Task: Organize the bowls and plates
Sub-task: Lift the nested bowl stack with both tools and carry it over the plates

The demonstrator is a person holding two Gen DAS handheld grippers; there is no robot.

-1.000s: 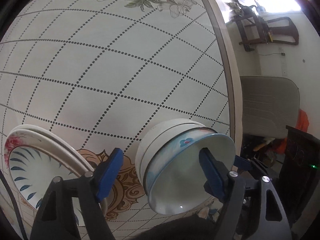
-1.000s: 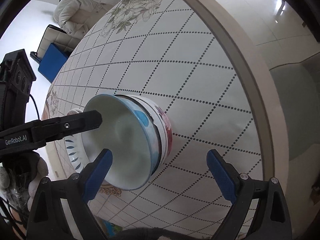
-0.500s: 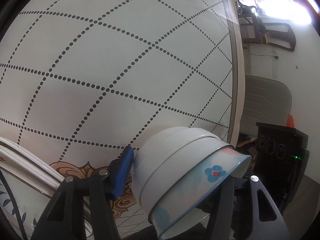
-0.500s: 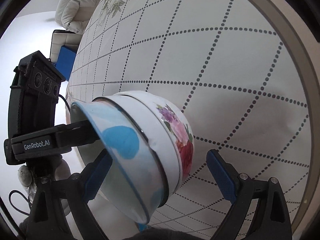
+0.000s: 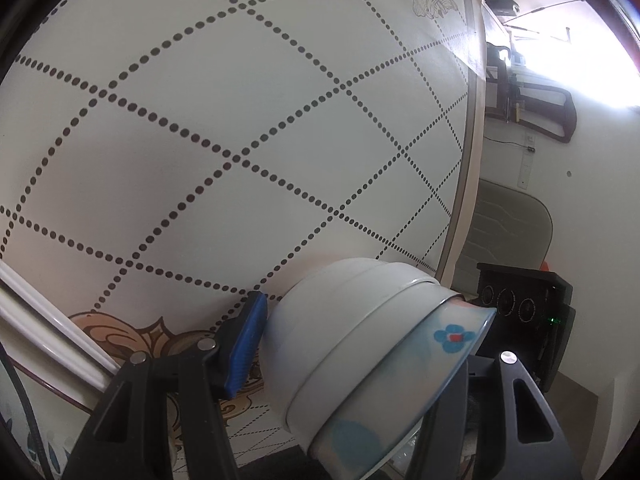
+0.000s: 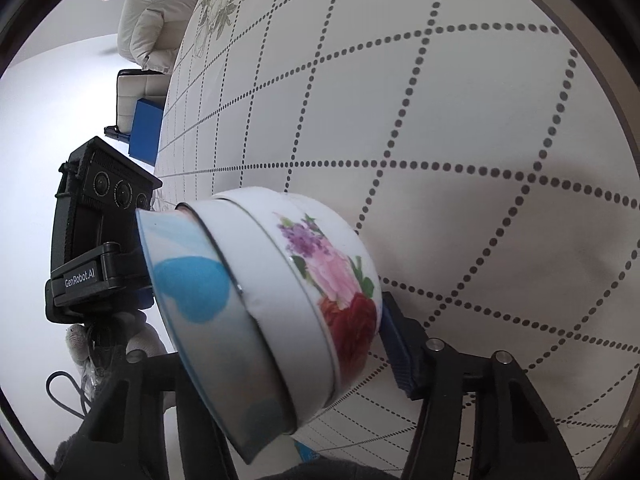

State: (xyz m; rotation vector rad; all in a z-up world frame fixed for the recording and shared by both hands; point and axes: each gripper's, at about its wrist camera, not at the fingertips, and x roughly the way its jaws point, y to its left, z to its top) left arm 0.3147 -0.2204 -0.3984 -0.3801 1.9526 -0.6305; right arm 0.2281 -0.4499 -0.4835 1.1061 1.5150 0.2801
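Observation:
A stack of nested bowls (image 5: 360, 352) fills the space between my left gripper's (image 5: 352, 360) fingers; the top bowl has a blue flower, the lower ones are white. The same bowl stack (image 6: 272, 312), with a pink and red flower on the bottom bowl, sits between my right gripper's (image 6: 272, 344) fingers. Both grippers are closed in on the stack from opposite sides. The left gripper's body (image 6: 92, 256) shows in the right wrist view behind the stack. The rim of a stack of plates (image 5: 44, 344) lies at the lower left.
The round table (image 5: 240, 140) has a white cloth with dotted diamond lines and flower prints. Its edge (image 5: 464, 184) runs down the right. A grey chair (image 5: 508, 232) stands beyond it. A white sofa (image 6: 160, 8) and a blue box (image 6: 146, 132) stand off the table.
Both grippers have come down low and closed from wide open onto the bowl stack. The stack now fills the space between the fingers in both views.

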